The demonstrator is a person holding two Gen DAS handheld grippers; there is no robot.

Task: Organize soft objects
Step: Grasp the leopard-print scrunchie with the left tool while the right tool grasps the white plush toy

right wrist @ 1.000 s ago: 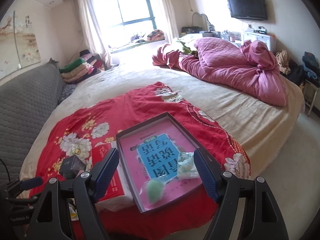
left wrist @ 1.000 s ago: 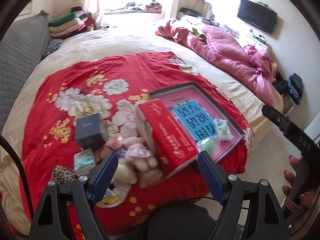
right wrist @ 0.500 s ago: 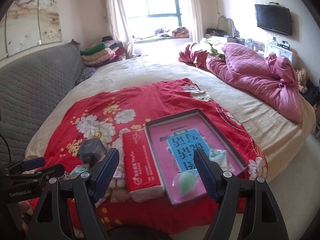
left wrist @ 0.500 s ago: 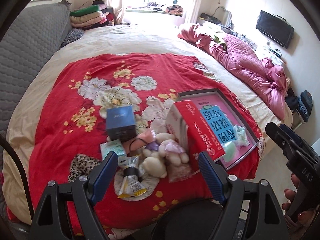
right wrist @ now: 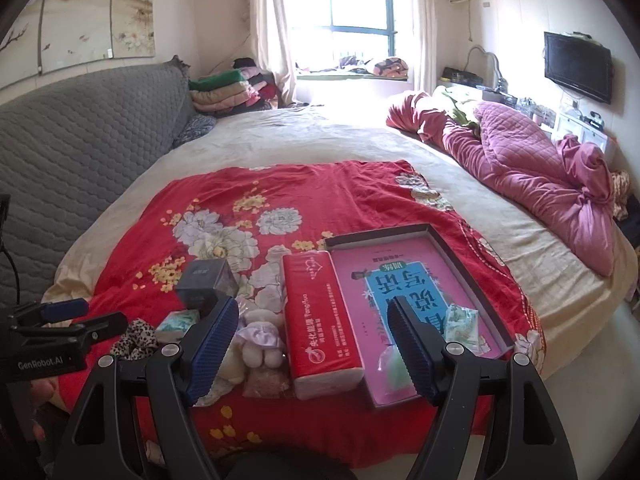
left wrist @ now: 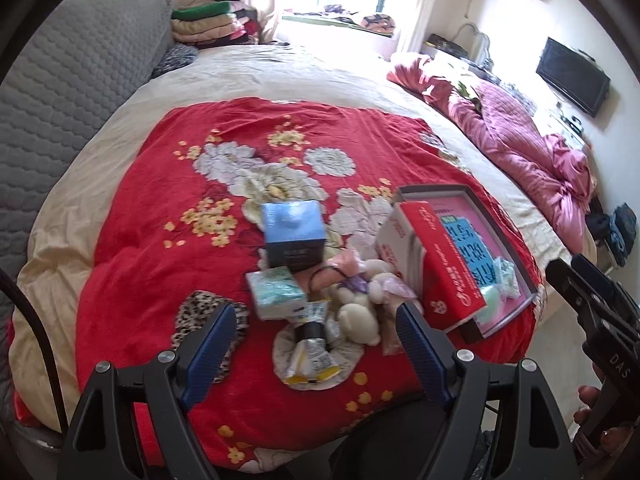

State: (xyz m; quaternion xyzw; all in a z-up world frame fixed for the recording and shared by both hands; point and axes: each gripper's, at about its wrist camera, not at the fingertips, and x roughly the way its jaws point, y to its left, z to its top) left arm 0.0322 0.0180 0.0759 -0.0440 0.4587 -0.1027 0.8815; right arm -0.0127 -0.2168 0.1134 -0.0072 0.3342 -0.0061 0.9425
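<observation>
Bedroom, big bed with a red blanket (left wrist: 132, 248). Both my jaws wide open, holding nothing. Plush toy (left wrist: 358, 314) sits beside the tissue pack (right wrist: 324, 320), near the tray (right wrist: 472, 256). Looks light and squishy, so I'd pinch its body.

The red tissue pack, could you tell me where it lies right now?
In the right wrist view the red tissue pack lies on the red blanket, against the grey tray's left edge, right of the plush toy.
</observation>
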